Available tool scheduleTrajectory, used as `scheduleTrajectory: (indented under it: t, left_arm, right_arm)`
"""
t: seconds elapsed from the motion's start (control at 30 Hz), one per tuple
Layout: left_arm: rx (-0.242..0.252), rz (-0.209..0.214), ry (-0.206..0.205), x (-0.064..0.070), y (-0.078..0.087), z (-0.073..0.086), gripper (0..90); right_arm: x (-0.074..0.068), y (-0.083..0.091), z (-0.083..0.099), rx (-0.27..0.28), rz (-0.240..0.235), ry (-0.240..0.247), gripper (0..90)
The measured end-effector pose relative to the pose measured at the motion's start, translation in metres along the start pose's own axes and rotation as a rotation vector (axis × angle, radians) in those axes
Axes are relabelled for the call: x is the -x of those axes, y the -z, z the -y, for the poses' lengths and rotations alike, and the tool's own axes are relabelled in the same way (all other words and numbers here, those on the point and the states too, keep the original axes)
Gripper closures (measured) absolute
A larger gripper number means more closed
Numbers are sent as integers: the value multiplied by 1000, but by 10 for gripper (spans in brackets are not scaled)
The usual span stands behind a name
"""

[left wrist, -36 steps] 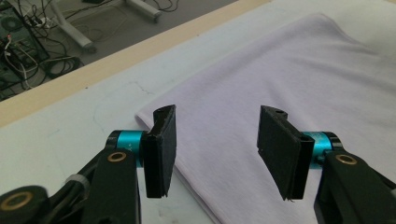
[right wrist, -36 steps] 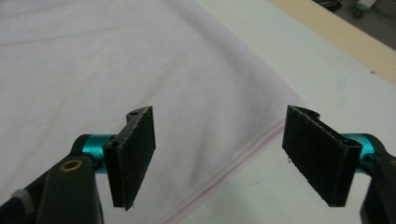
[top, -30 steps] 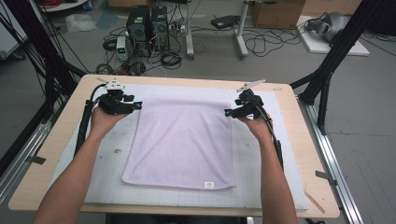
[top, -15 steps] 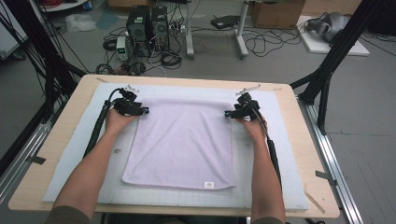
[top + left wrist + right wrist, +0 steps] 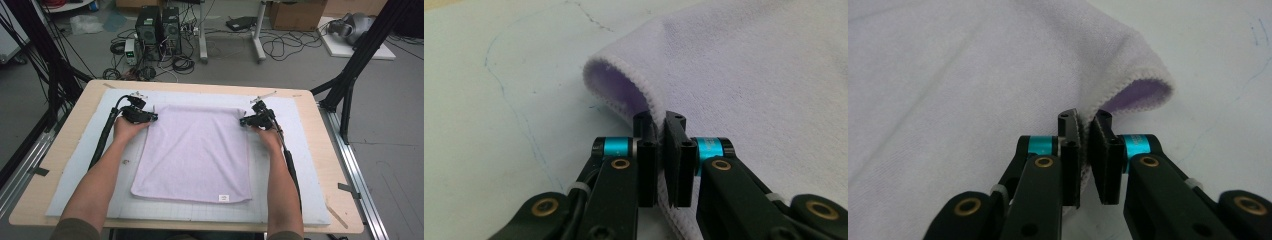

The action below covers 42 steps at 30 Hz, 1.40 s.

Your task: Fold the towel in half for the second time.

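Cloth: a pale lilac rectangular terry towel (image 5: 196, 152) lies flat on the white gridded mat (image 5: 75, 170) that covers the wooden worktop (image 5: 330, 165); a small white label (image 5: 224, 198) sits at its near hem.
Left gripper: the black two-jaw left gripper (image 5: 151, 118) is at the towel's far left corner; in the left gripper view its fingers (image 5: 647, 162) are pressed together on the stitched hem, which curls up just ahead of them into a small open loop (image 5: 616, 87).
Right gripper: the black two-jaw right gripper (image 5: 243, 121) is at the far right corner; in the right gripper view its fingers (image 5: 1107, 160) pinch the hem edge, with the corner rolled up beside them.
Step in hand: both far corners appear gripped and barely lifted, which reads as the start of a fold of the far edge toward the person.
Next move: it likely calls for raising both corners together at even height, carrying them toward the near hem, and keeping the edge taut between the hands so that the fold lies straight.
Risk: only a thin hem is held, so a quick pull might slip it free.
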<state>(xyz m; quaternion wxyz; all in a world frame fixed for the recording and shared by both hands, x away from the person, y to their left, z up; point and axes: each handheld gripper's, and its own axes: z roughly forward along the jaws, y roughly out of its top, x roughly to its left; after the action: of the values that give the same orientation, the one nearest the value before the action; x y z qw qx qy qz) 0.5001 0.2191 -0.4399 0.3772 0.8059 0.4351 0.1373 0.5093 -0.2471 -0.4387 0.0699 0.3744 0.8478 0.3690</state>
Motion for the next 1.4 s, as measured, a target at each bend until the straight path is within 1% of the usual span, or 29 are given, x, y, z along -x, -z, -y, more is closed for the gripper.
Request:
scheduleTrajectory:
  t: [0.07,0.13,0.2,0.23,0.3,0.33,0.37,0.4,0.5,0.53,0.57,0.63,0.73,0.77,0.8,0.83,0.9,0.93,1.03,1.07,1.13,1.17,1.2,1.23,1.27,1.3,1.33,1.37,1.4]
  left_arm:
    - [11,1,3,0,2,0,852]
    - [23,-1,-10,0,6,-2,854]
    - [57,8,-19,2,13,-5,854]
    - [69,9,-31,2,17,-7,854]
    - [98,18,-43,5,27,-11,854]
    - [109,20,-56,6,33,-12,854]
    - [123,24,-65,8,38,-13,854]
    - [134,32,-73,10,44,-14,853]
    - [164,46,-115,19,61,-11,853]
    - [171,55,-126,22,66,-7,853]
    - [181,63,-133,25,71,-2,853]
    - [192,80,-141,30,80,8,853]
    - [206,98,-153,38,91,26,853]
    - [212,103,-162,41,95,32,853]
    - [214,116,-165,43,98,39,852]
    - [211,121,-170,46,100,45,851]
    - [195,135,-180,49,104,57,849]
    - [191,143,-175,49,105,63,847]
    - [172,163,-157,50,105,78,839]
    - [157,166,-162,51,105,82,834]
    - [135,168,-164,51,103,87,802]
    - [122,170,-158,50,102,88,755]
    - [114,168,-155,49,102,88,708]
    - [112,160,-154,49,102,88,653]
    - [108,158,-154,48,103,88,598]
    - [107,160,-144,46,105,86,554]
    - [104,154,-139,45,106,85,510]
    - [104,139,-140,44,107,82,472]
    - [103,131,-138,42,108,79,448]
  right_arm:
    - [0,1,-1,2,0,7,847]
    - [-1,7,-3,26,-6,10,848]
    - [-2,15,-6,46,-5,16,849]
    - [-3,21,-8,57,-6,25,849]
    - [-7,32,-12,89,-11,46,848]
    - [-10,37,-14,95,-11,56,848]
    - [-12,43,-15,106,-16,66,848]
    - [-15,48,-16,115,-28,66,848]
    - [-24,63,-16,127,-47,79,848]
    - [-28,67,-15,128,-53,86,848]
    - [-32,71,-12,134,-60,85,848]
    - [-40,78,-5,130,-67,102,848]
    - [-52,83,9,122,-91,104,848]
    - [-56,85,15,118,-103,102,848]
    - [-60,86,21,116,-110,105,848]
    - [-64,86,26,111,-115,113,848]
    - [-71,87,36,100,-137,106,848]
    - [-74,86,40,90,-145,110,848]
    - [-79,80,56,58,-167,95,847]
    - [-79,77,61,50,-174,94,847]
    - [-80,73,69,31,-187,82,834]
    - [-80,71,71,12,-188,76,817]
    - [-80,71,71,10,-188,81,782]
    - [-81,73,71,9,-182,80,719]
    - [-82,75,70,20,-168,84,680]
    - [-82,78,69,37,-162,95,637]
    - [-81,81,68,50,-149,94,564]
    - [-80,83,66,68,-125,87,506]
    - [-78,85,64,75,-115,75,474]
